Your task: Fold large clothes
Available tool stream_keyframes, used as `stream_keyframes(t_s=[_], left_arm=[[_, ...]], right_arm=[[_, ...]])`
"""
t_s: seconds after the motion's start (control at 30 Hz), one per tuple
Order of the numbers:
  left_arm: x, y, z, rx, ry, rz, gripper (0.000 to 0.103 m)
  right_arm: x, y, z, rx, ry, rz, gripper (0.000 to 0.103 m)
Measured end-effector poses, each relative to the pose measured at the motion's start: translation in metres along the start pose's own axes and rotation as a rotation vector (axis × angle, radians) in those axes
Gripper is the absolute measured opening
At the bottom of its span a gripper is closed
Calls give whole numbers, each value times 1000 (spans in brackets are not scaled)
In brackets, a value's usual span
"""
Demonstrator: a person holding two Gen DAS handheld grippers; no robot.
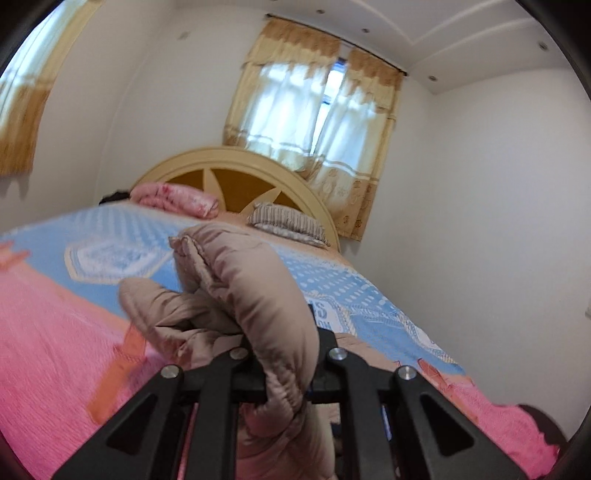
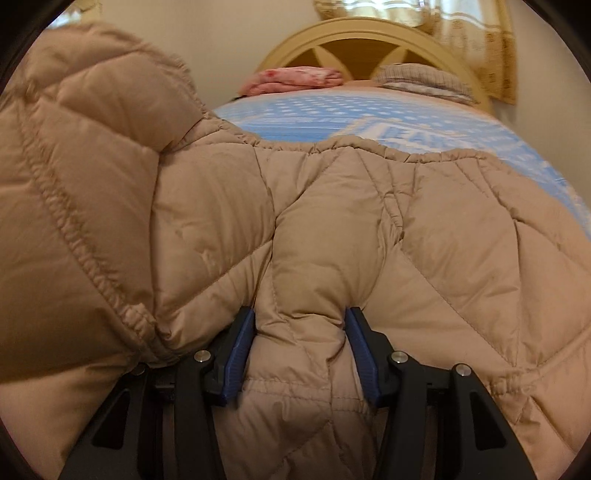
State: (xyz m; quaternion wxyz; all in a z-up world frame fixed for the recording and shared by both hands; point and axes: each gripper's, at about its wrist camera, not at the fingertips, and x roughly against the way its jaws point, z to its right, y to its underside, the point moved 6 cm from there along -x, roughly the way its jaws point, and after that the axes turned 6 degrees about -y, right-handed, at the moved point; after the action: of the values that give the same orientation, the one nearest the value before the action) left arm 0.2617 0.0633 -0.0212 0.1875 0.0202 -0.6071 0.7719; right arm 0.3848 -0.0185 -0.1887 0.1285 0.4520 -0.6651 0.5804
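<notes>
Black linkage arms of the left gripper (image 1: 284, 369) fill the foreground of the left wrist view, its fingers clenched on a padded fold of the tan quilted jacket (image 1: 255, 295), which bulges up between and ahead of them; the fingertips themselves are buried in the fabric. Beyond the fingers stretches the bed (image 1: 55, 350), spread with a pink cover and a blue dotted blanket (image 1: 155, 236). To the right of the fingers, the blanket carries a white panel with dark lettering, partly hidden by the jacket and blurred; only a large "S" can be made out. Farther ahead lie a pink folded quilt (image 1: 177, 199) and a striped pillow (image 1: 288, 223) against the cream headboard (image 1: 236, 158), under a curtained window (image 1: 314, 122).

From the right wrist view, the right gripper (image 2: 301, 354) pinches a thick ridge of the same jacket (image 2: 332, 229) between its blue fingers (image 2: 238, 354). Quilted fabric spreads ahead and to both sides, rising highest at the left. Beyond it, the blue blanket (image 2: 332, 110) runs to the headboard (image 2: 362, 33).
</notes>
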Motion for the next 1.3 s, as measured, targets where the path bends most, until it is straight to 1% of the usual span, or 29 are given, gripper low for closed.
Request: stream_keyframes(t_s=[0.03,0.13,0.23,0.3,0.33,0.4,0.47,0.5,0.53,0.6,0.63,0.67,0.7,0.8,0.87,0.9,0.97,1.0,1.07,1.13,1.17,1.2,1.23,1.27,1.3], left_arm=[[0,-2,3,-28,-5,7,12],[2,-8,23,-141,20,26,12],[0,-9,60,-289,94,38,12],[-10,-5,89,-369,169,36,12],[-14,-3,99,-394,186,36,12],[-31,8,124,-448,255,10,12],[-56,25,151,-485,325,-42,12],[-67,35,161,-505,353,-64,12],[-75,44,170,-525,366,-82,12],[-99,70,187,-572,401,-143,12],[-105,78,192,-592,401,-160,12],[-115,92,197,-622,410,-196,12],[-121,104,200,-652,409,-212,13],[-133,125,200,-703,394,-242,15],[-129,127,201,-733,391,-234,16],[-128,125,203,-744,392,-228,17],[-126,123,206,-756,393,-223,17],[-125,121,204,-754,395,-224,17],[-119,123,205,-747,398,-221,19],[-118,126,205,-743,387,-214,23],[-117,126,205,-742,382,-207,23],[-114,127,205,-746,375,-199,24],[-116,130,204,-751,369,-195,24],[-113,130,204,-759,355,-188,26],[-110,130,205,-769,342,-181,34]], right_arm=[[-1,0,-8,5,-23,-1,53],[-1,-1,-25,-1,-120,-6,53],[15,1,-16,-28,-169,-3,53],[35,3,7,-72,-195,25,54],[43,3,16,-84,-195,39,55],[69,6,51,-135,-169,94,55],[89,7,78,-186,-144,134,57],[101,8,97,-218,-106,162,60],[113,10,115,-247,-72,191,62],[130,13,147,-299,-39,224,62],[136,15,161,-327,-18,234,62],[143,16,175,-354,6,245,62],[148,16,188,-376,17,259,62],[166,15,208,-418,-10,300,62],[168,0,211,-420,-59,331,62],[168,-9,209,-420,-115,346,62],[167,-21,205,-414,-174,349,62],[165,-29,199,-398,-209,347,62],[167,-43,184,-347,-239,356,62],[171,-54,172,-301,-283,359,62],[172,-61,162,-274,-318,357,62],[169,-69,153,-239,-340,336,62],[160,-71,146,-221,-346,283,62],[144,-70,146,-205,-289,206,60],[130,-66,152,-205,-196,143,42]])
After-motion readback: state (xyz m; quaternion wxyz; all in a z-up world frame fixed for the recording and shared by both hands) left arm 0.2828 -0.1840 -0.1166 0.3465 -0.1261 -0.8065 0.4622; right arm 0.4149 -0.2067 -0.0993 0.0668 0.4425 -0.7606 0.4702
